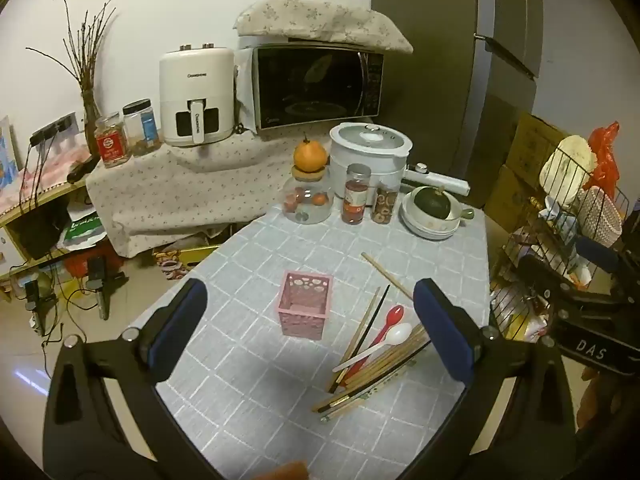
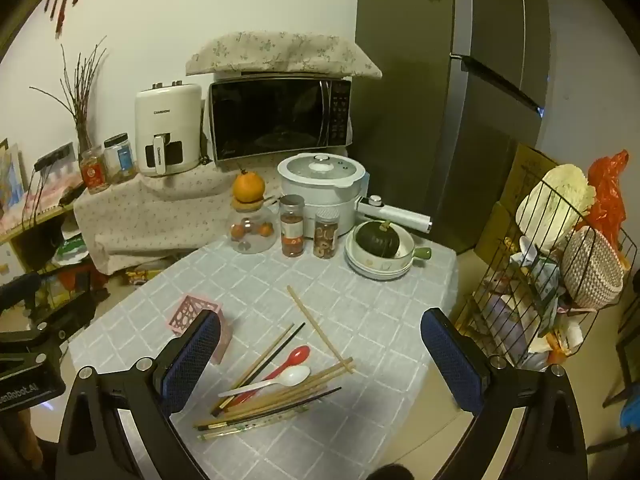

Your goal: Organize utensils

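Observation:
A pink square utensil holder (image 1: 305,309) stands upright and empty on the grey checked tablecloth (image 1: 256,396); it also shows in the right wrist view (image 2: 188,314), partly behind my left finger. To its right lies a loose pile of wooden and dark chopsticks (image 1: 380,376) (image 2: 272,400) with a red spoon (image 1: 390,320) (image 2: 294,358) and a white spoon (image 1: 384,342) (image 2: 280,380) on top. One chopstick (image 1: 386,274) (image 2: 316,328) lies apart, farther back. My left gripper (image 1: 310,326) is open and empty above the holder. My right gripper (image 2: 320,360) is open and empty above the pile.
At the table's far edge stand a glass jar topped by an orange (image 2: 250,216), two spice jars (image 2: 292,226), a white cooker (image 2: 322,184) and stacked bowls holding a green squash (image 2: 378,250). A wire rack (image 2: 560,280) stands off the right edge. A cabinet with appliances (image 2: 280,116) is behind.

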Demonstrator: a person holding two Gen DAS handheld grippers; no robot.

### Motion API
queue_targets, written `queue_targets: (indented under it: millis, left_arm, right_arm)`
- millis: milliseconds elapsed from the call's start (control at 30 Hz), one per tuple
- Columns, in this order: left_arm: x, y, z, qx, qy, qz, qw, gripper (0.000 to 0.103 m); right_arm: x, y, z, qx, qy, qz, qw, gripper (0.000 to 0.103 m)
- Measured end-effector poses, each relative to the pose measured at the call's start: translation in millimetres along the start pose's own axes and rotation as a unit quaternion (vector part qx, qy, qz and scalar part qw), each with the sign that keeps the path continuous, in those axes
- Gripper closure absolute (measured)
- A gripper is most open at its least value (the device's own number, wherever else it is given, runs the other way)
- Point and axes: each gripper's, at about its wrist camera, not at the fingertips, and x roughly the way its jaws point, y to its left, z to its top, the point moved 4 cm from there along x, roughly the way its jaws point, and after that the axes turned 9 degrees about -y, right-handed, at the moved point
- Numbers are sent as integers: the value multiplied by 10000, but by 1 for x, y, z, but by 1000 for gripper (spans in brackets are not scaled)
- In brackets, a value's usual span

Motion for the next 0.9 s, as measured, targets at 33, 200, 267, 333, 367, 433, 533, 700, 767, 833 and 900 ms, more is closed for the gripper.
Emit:
queue_targets:
  millis: [33, 200, 267, 333, 367, 433, 533, 700, 767, 833, 900]
  left_arm:
    - [0, 0, 0, 3, 18, -13, 10000, 1]
    - [7, -13, 4, 135, 36, -118, 9998, 1]
    - [4, -13, 6, 156, -70, -198, 9997, 1]
    - [5, -20, 3, 225, -155, -192, 9994, 1]
    - [7, -16, 5, 190, -147, -227, 9995, 1]
    - [11, -12, 5, 153, -117, -292, 9994, 1]
    - [16, -10, 6, 101, -88, -290, 9995, 1]
    - [19, -6, 7, 43, -116, -293, 9995, 1]
    - [20, -4, 9, 43, -137, -296, 9995, 1]
    - [20, -4, 11, 46, -161, -299, 9994, 1]
    - [19, -4, 12, 44, -190, -302, 9994, 1]
  right_arm:
    - [0, 1, -1, -8, -16, -1, 10000, 2]
    - [-1, -5, 3, 45, 39, 70, 10000, 2]
    - [-3, -7, 8, 61, -1, 21, 10000, 2]
    - [0, -13, 11, 69, -17, -12, 10000, 2]
    - [0, -10, 10, 48, -30, -60, 10000, 2]
    - [1, -10, 8, 73, -52, -130, 9999, 2]
    - [2, -14, 9, 147, -63, -179, 9997, 2]
    - [2, -14, 8, 155, -136, -260, 9995, 2]
    - [1, -12, 10, 139, -165, -265, 9994, 2]
    - [0, -11, 9, 102, -218, -262, 9994, 2]
    - [-2, -10, 11, 64, -281, -257, 9993, 2]
